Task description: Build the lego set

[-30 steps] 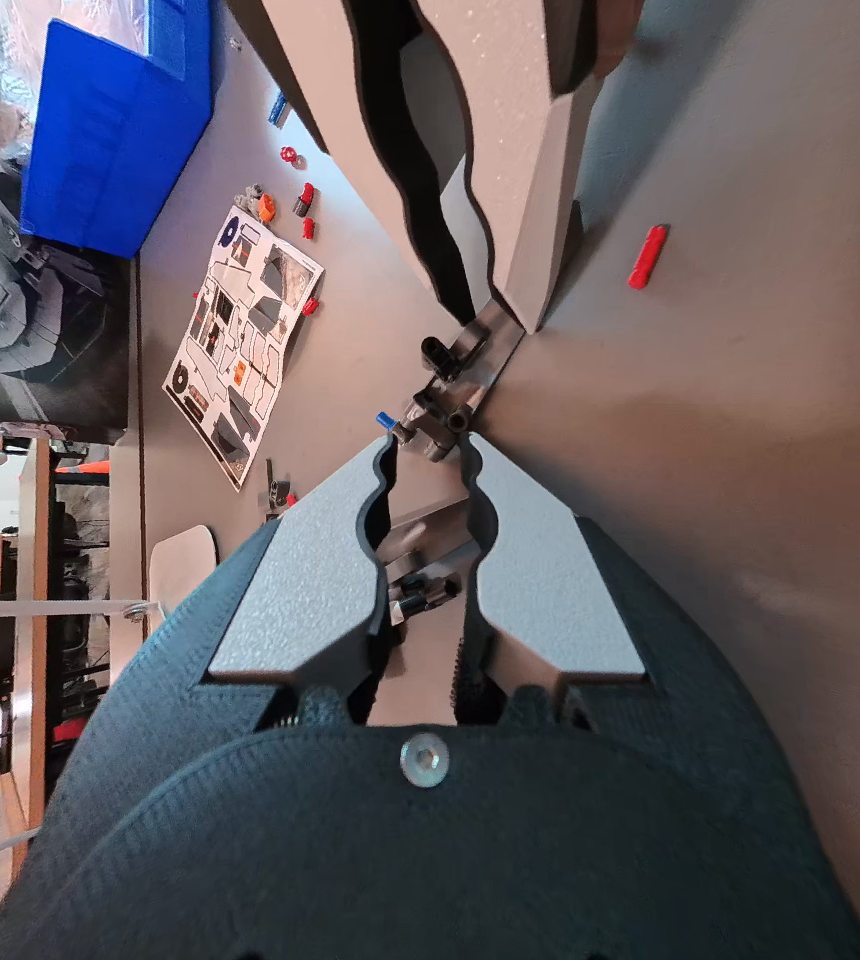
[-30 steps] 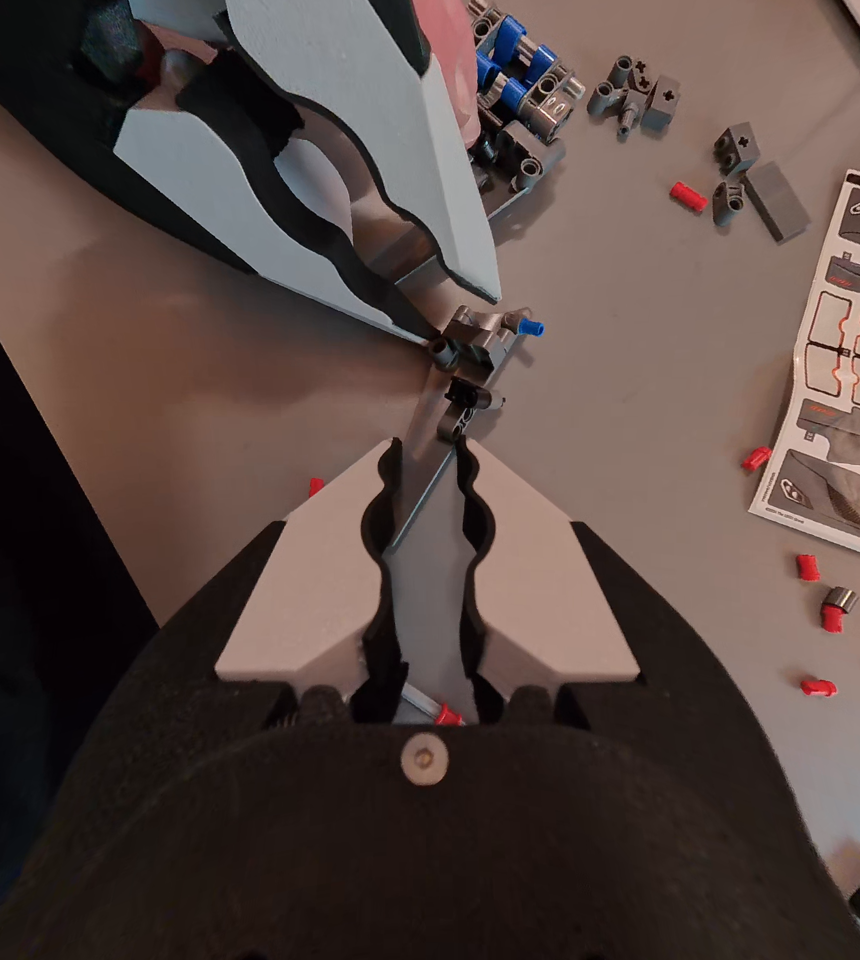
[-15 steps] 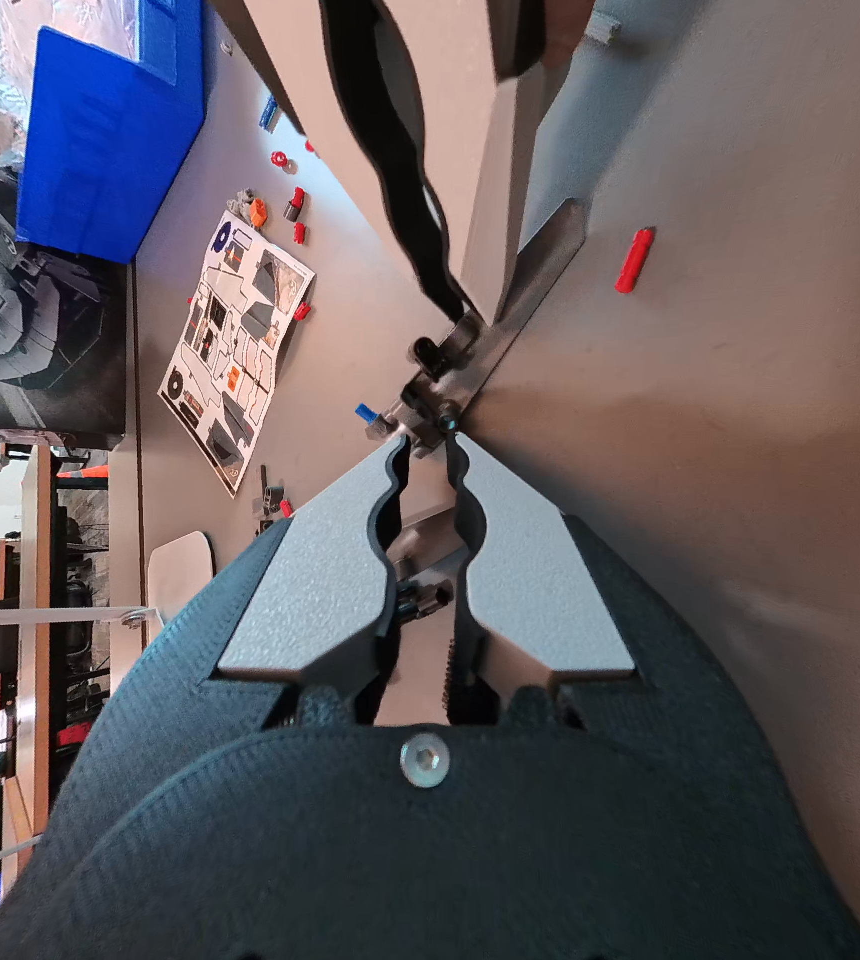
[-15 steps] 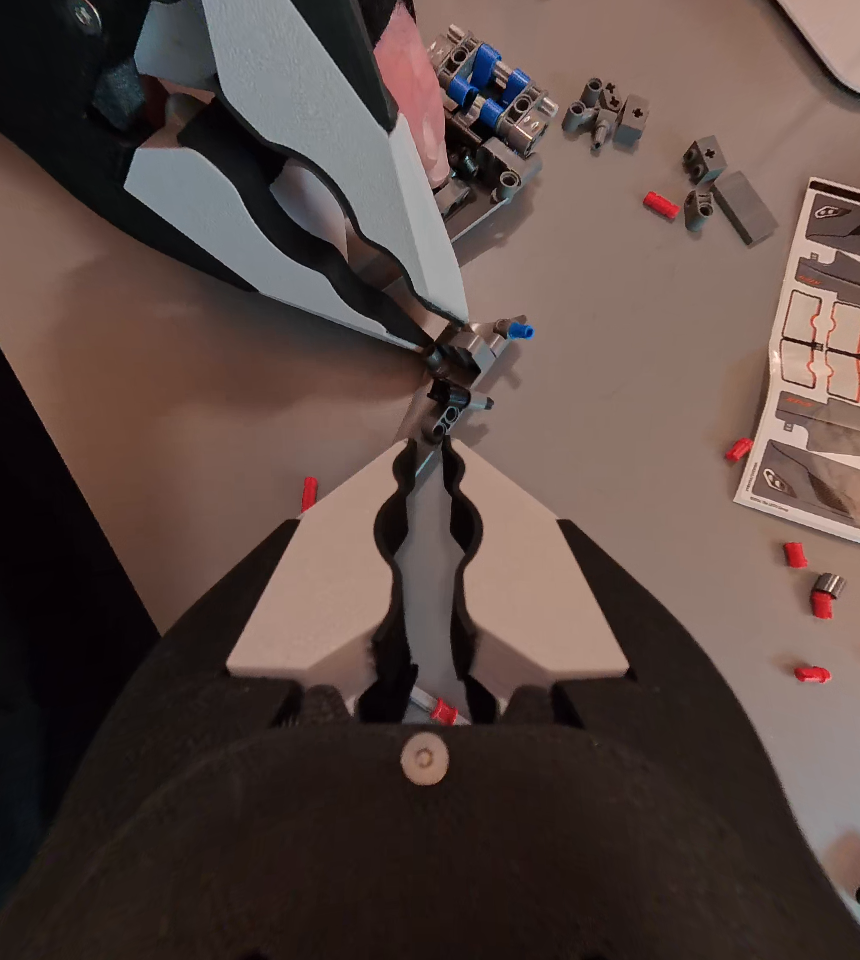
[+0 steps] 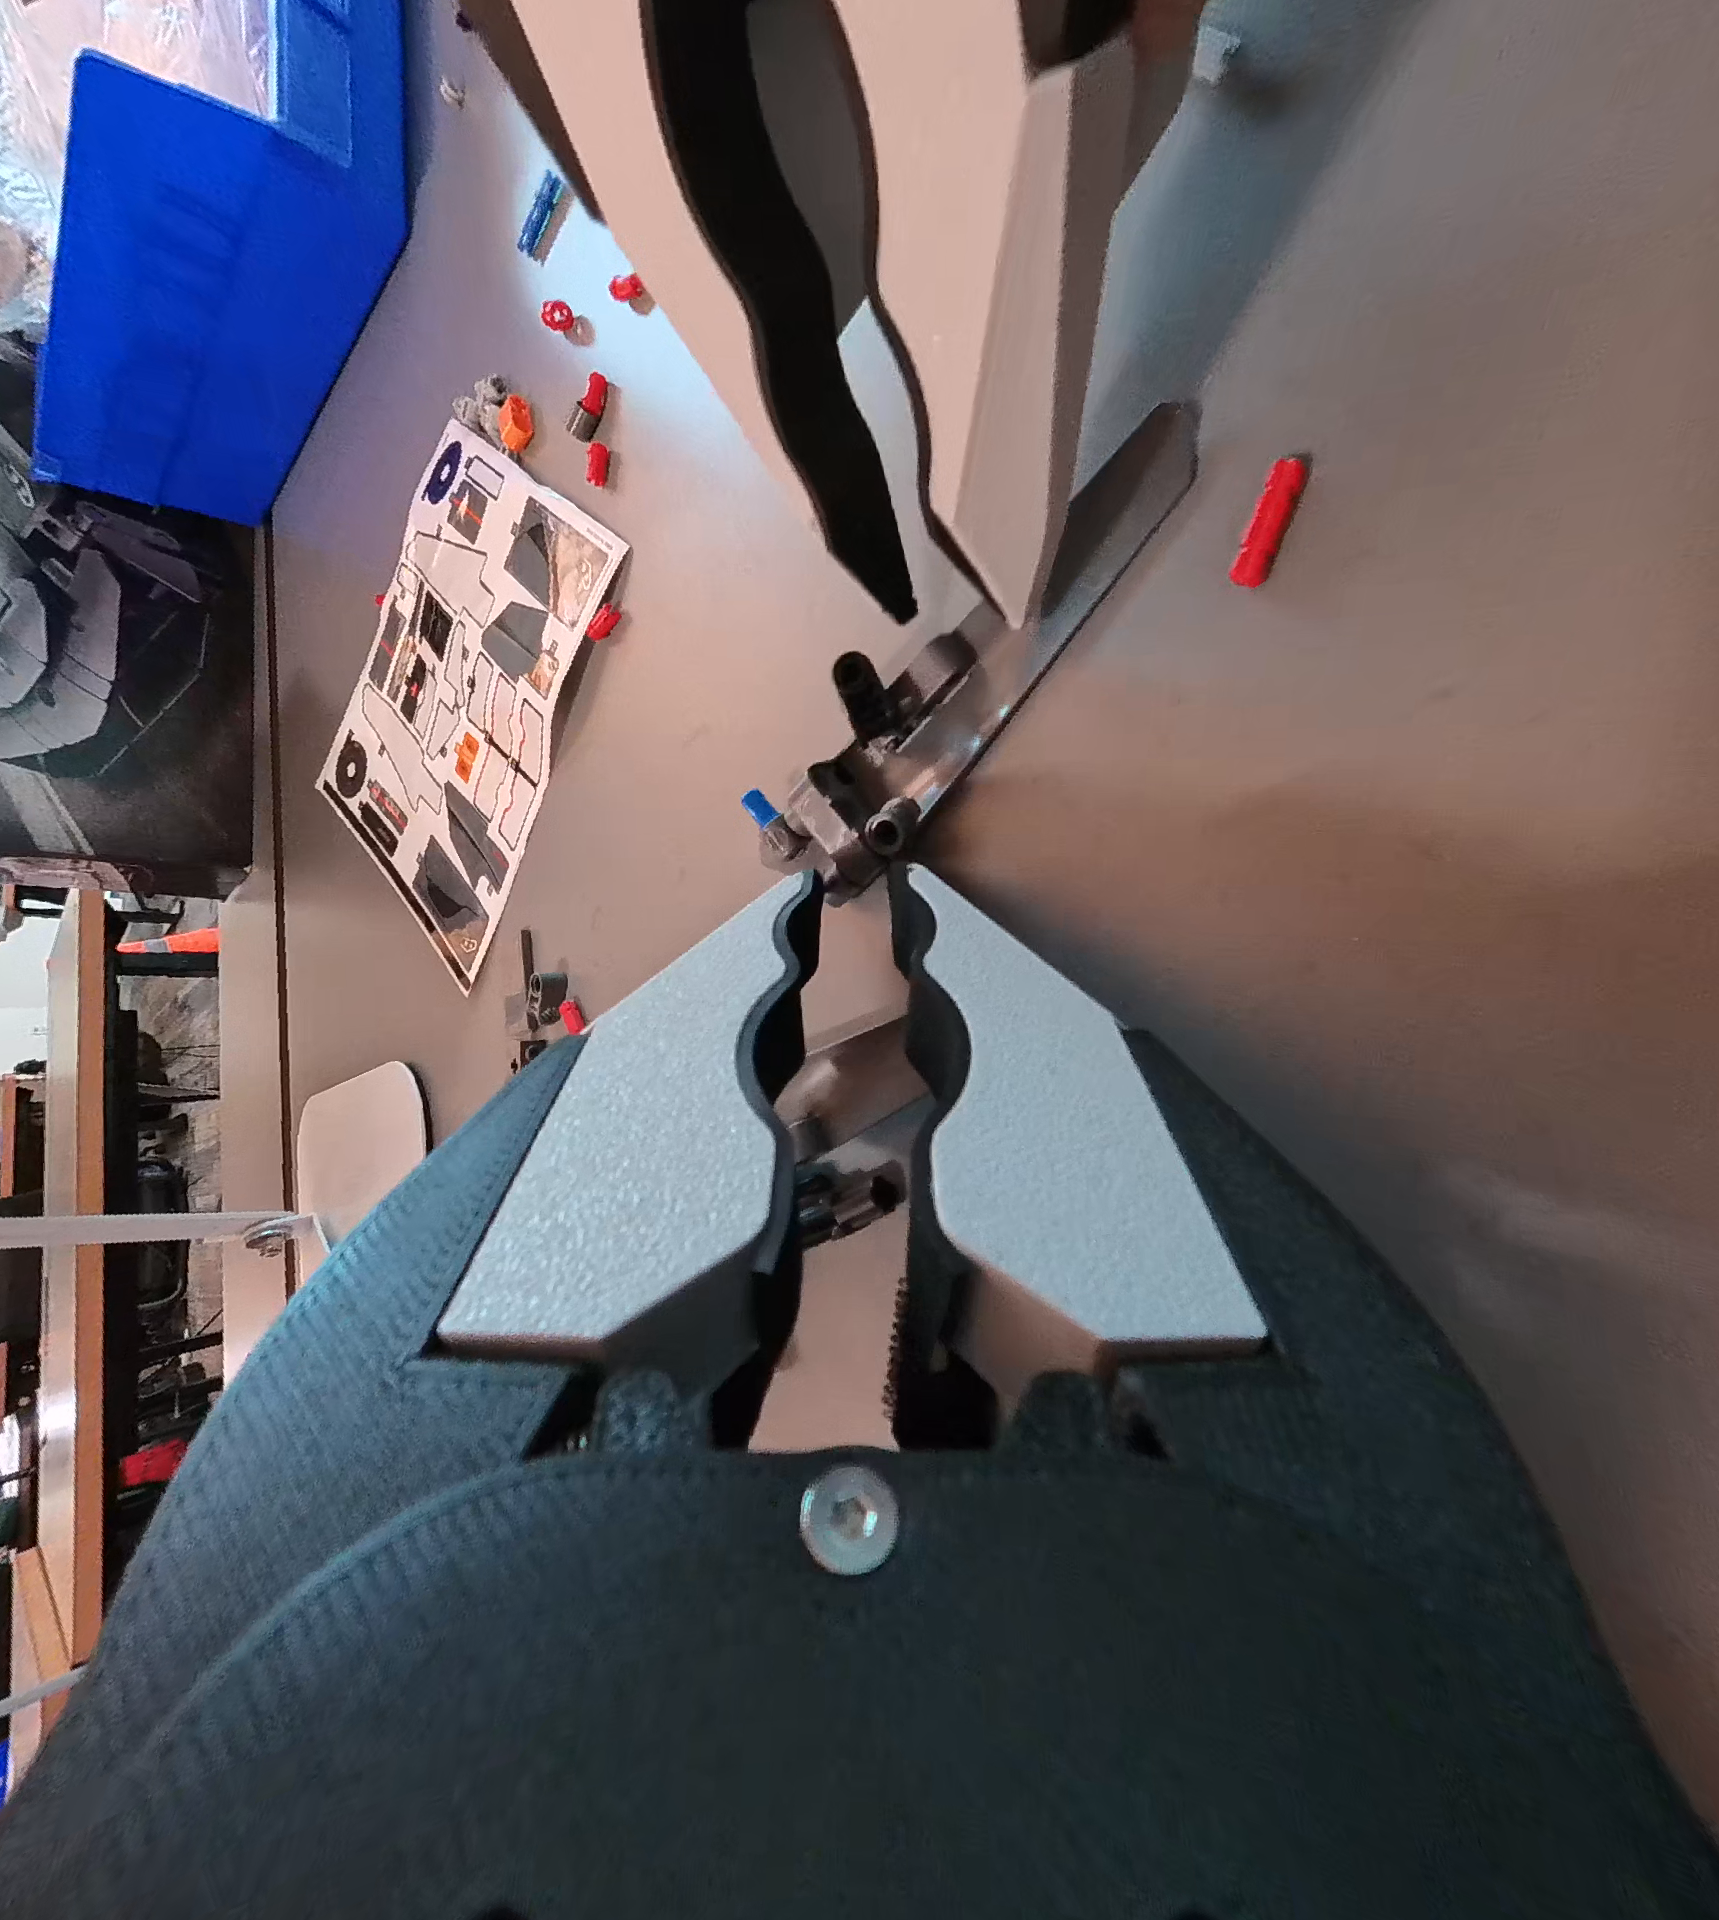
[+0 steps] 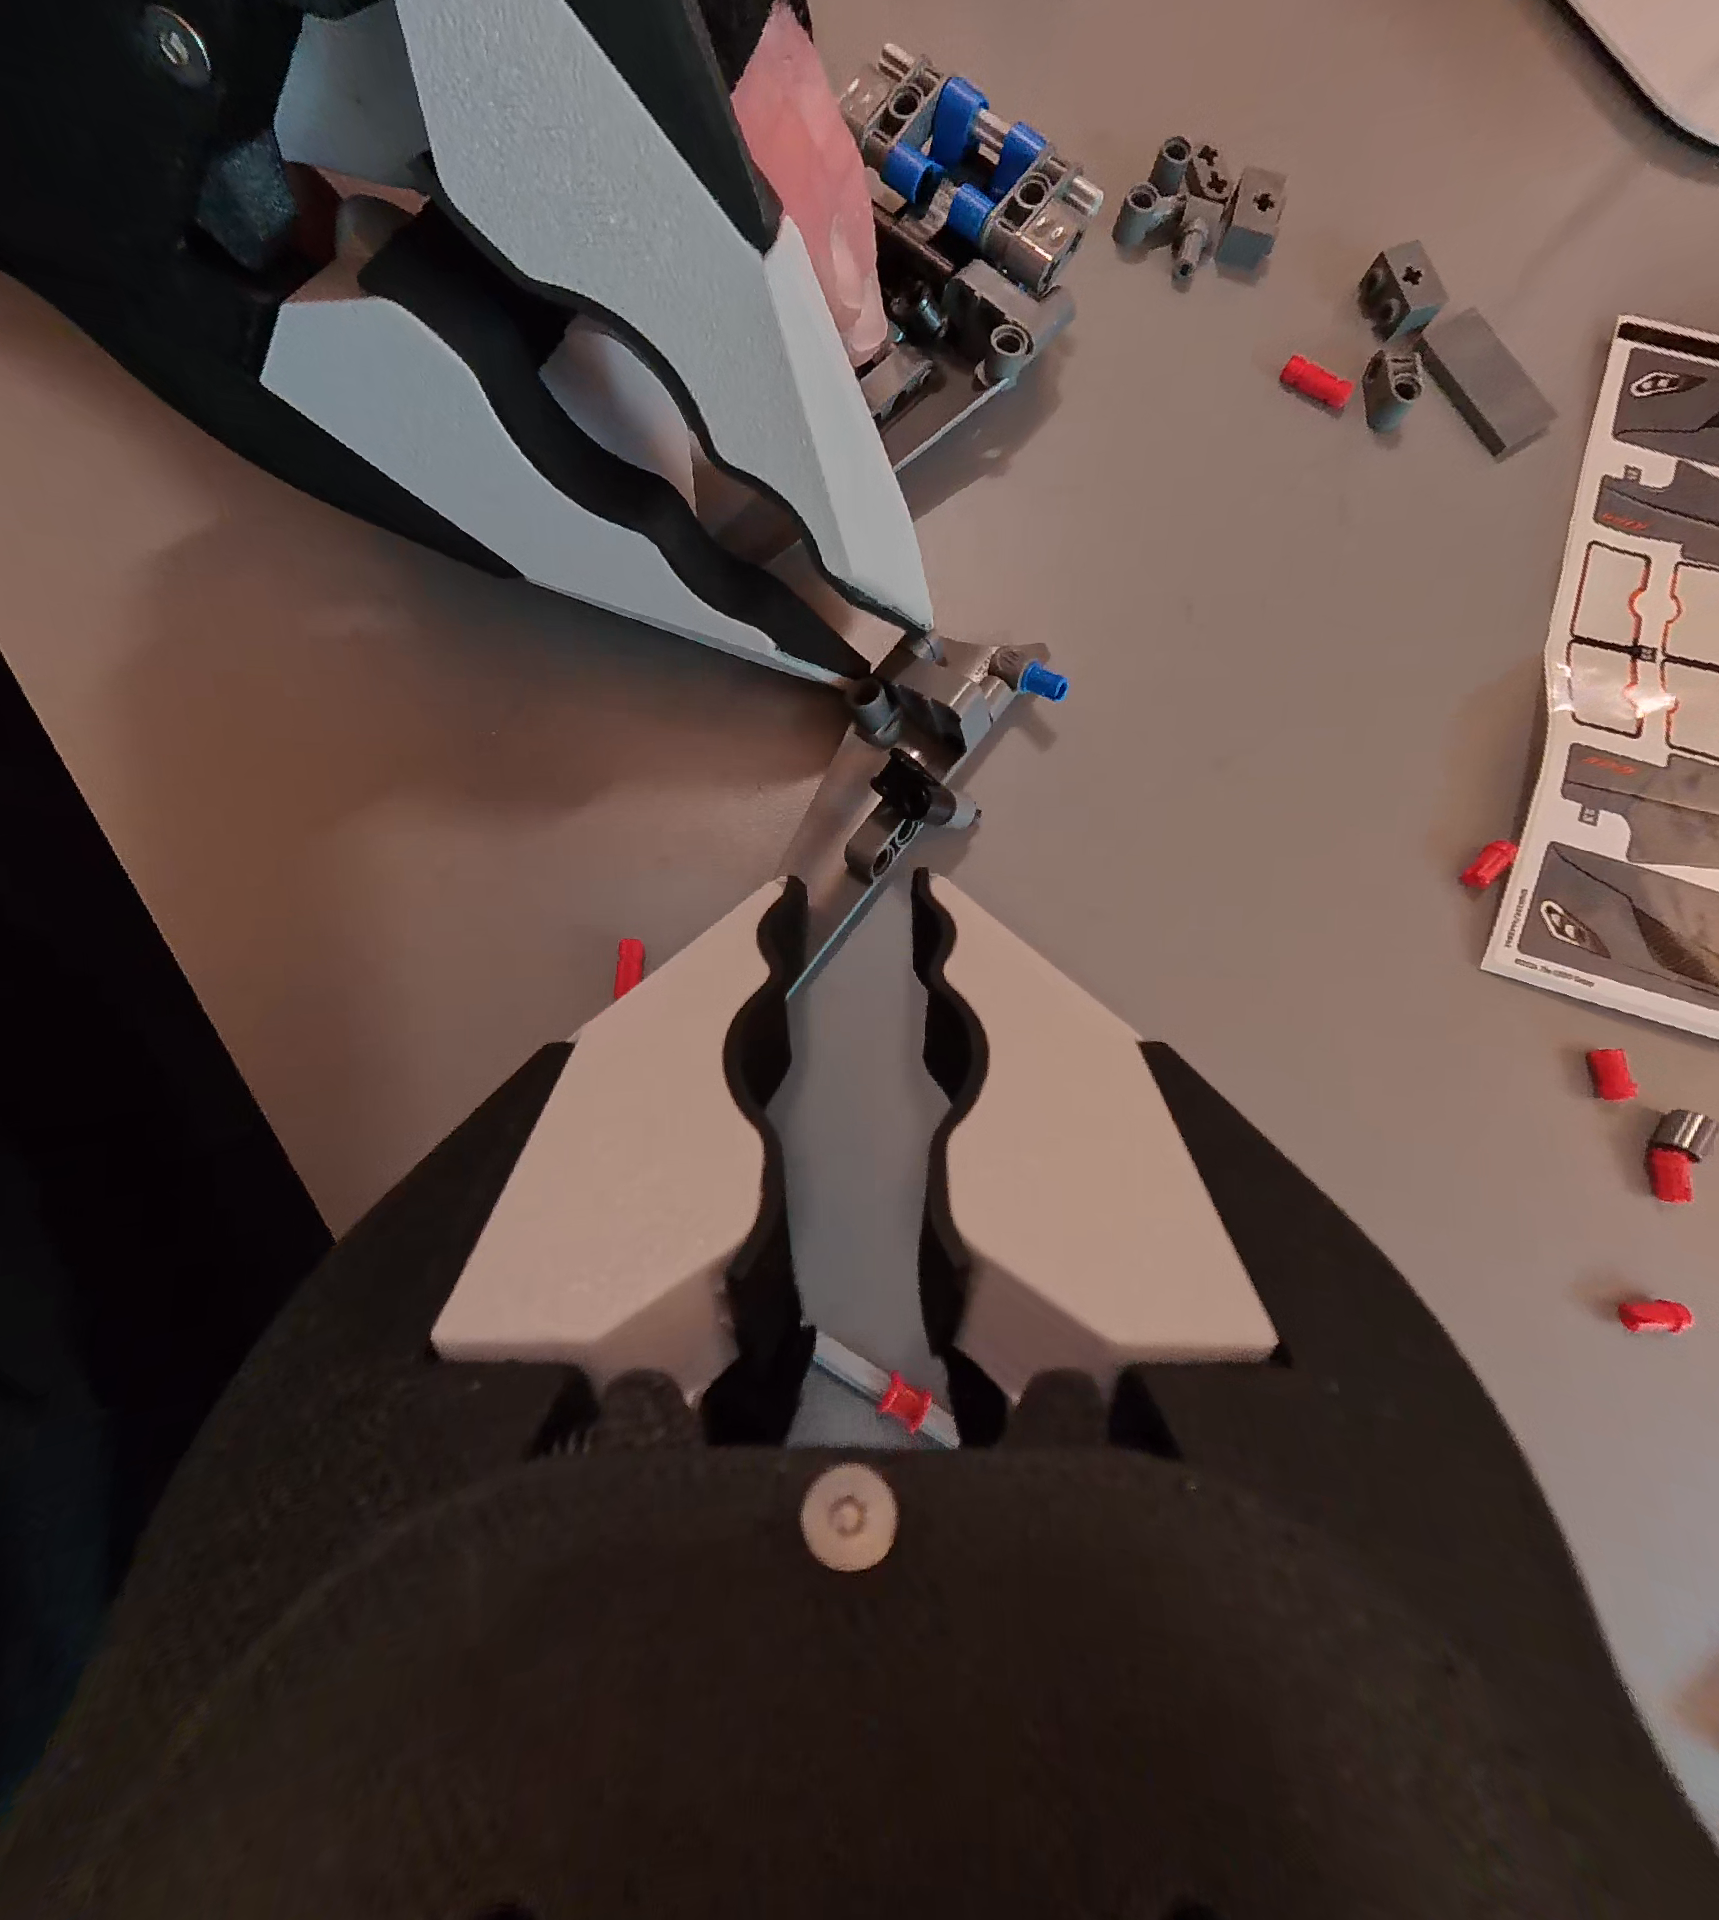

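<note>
**Operator:** What has changed in the last second?

**Spotter:** Your left gripper [image 5: 850,883] has narrowed. Its tips now stand only slightly apart and pinch the near end of the small grey assembly [image 6: 922,707]. Your right gripper [image 6: 850,883] closed in half a second ago and has since spread a little, though it is still tighter than a second back. The thin grey plate [image 5: 1125,509] under the assembly runs in between its fingers. I cannot tell whether they actually grip it.

**Operator:** Where is the build?

**Spotter:** It sits low over the grey table [image 6: 1198,623], between your two sets of tips, which face each other. It has barely shifted.

**Operator:** Give me counts.

**Spotter:** There is one blue pin [image 6: 1042,684] sticking out of the assembly and one black connector [image 6: 902,784] on it. From the right wrist view I count six loose red pins on the table. One of them [image 6: 1665,1174] is plugged into a grey sleeve, and another [image 6: 628,966] lies just beside your right gripper's finger. There is one sticker sheet [image 6: 1686,675] off to the side. One larger sub-build with blue parts [image 6: 980,208] lies beyond your left gripper. One blue box [image 5: 211,260] stands at the table's far end.
</note>
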`<act>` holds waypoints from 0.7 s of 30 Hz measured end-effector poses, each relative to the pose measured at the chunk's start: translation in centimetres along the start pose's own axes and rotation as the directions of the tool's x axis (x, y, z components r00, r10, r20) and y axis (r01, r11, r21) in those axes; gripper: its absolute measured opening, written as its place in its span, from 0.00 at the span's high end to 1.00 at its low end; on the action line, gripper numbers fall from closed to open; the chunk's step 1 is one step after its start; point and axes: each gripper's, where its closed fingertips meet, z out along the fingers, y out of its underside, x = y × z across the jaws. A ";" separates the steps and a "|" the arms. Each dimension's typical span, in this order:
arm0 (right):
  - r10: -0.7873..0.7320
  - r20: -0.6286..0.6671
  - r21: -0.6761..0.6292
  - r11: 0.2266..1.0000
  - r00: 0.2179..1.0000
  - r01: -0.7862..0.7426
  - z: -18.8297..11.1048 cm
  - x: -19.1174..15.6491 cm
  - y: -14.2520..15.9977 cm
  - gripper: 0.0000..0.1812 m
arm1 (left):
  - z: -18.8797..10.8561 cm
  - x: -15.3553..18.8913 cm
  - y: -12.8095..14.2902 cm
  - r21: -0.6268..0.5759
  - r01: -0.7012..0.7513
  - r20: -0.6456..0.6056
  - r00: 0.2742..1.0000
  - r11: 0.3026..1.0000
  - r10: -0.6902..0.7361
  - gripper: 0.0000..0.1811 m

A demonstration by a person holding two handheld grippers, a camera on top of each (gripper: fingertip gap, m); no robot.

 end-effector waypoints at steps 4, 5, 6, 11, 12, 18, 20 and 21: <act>-0.001 0.006 -0.009 1.000 1.000 0.001 0.1 -0.3 0.2 0.88 | 0.0 0.0 0.0 -0.001 0.001 -0.004 1.000 1.000 -0.001 0.94; -0.005 0.002 -0.007 1.000 1.000 0.005 0.1 -0.4 0.1 0.87 | 0.0 0.0 0.0 -0.001 0.001 -0.004 1.000 1.000 -0.001 0.94; -0.006 -0.003 -0.004 1.000 1.000 0.006 0.1 -0.4 0.1 0.86 | 0.0 0.1 0.0 0.000 0.002 -0.005 1.000 1.000 -0.002 0.95; -0.019 -0.031 0.003 1.000 0.999 0.019 0.1 -0.3 -0.1 0.83 | 0.0 0.1 -0.1 0.002 0.003 -0.005 1.000 1.000 -0.003 0.95; -0.019 -0.035 0.006 1.000 0.999 0.020 0.1 -0.2 -0.1 0.83 | 0.0 0.1 -0.1 0.002 0.001 -0.003 1.000 1.000 -0.001 0.95; -0.005 -0.033 0.012 1.000 0.999 0.005 -0.3 -0.1 -0.1 0.83 | -0.1 -0.1 0.0 0.000 0.003 0.004 1.000 1.000 -0.003 0.92; 0.000 -0.034 0.015 1.000 0.999 0.001 -0.4 0.0 -0.1 0.83 | -0.2 -0.2 0.0 0.002 0.010 0.001 1.000 1.000 -0.010 0.92; 0.000 -0.032 0.017 1.000 0.999 0.001 -0.5 0.0 -0.1 0.83 | -0.3 -0.4 0.0 0.001 0.011 0.004 1.000 1.000 -0.011 0.92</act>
